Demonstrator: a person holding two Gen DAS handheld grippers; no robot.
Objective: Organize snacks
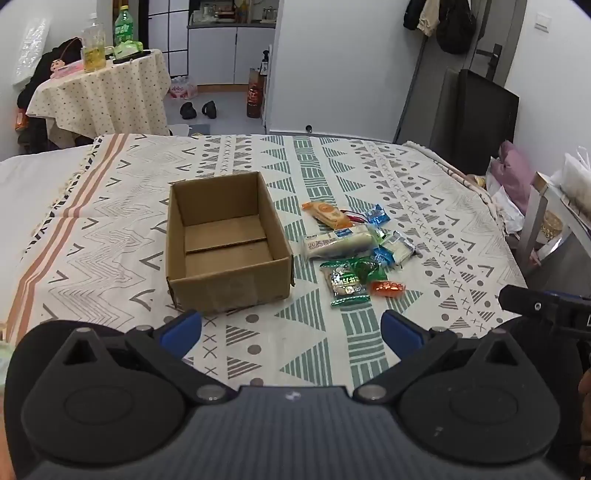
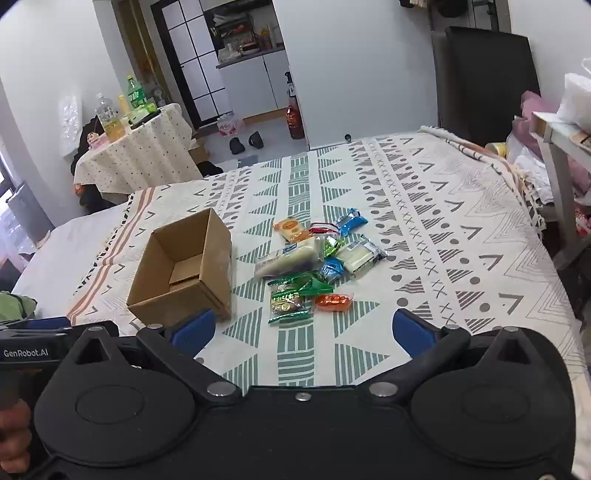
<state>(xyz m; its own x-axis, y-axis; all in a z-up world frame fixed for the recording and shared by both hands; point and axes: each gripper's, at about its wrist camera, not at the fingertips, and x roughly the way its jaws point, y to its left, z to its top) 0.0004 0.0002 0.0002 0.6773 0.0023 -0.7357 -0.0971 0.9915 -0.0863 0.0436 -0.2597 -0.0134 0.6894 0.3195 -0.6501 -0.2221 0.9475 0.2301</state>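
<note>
Two grippers, both spread wide with nothing between the blue pads: left gripper [image 1: 291,332] low at the near edge, right gripper [image 2: 301,332] likewise, each tilted down over the bed [image 1: 424,206]. Covered by a pale patterned cloth [image 1: 325,354] with green triangles, grey zigzags and an orange stripe at the left; plain white bedding past that stripe. Open cardboard box [image 1: 225,243] upright near the middle, bare inside. Just right of it, a loose heap of snacks [image 1: 354,251], well apart from either gripper: an orange packet [image 1: 327,214] farthest, a long white bar [image 1: 338,242] beside the box, blue wrappers [image 1: 377,215] at the far right, a green packet [image 1: 347,286] and a small orange one [image 1: 386,288] nearest. Beyond the bed, white walls, a small round table [image 1: 99,96] under a dotted cloth at far left carrying bottles [image 1: 125,27], black shoes [image 1: 197,109] on the floor, kitchen cabinets [image 1: 231,51] through the doorway, a dark chair [image 1: 484,118] at far right, clothes hanging [image 1: 439,18] by the door.
</note>
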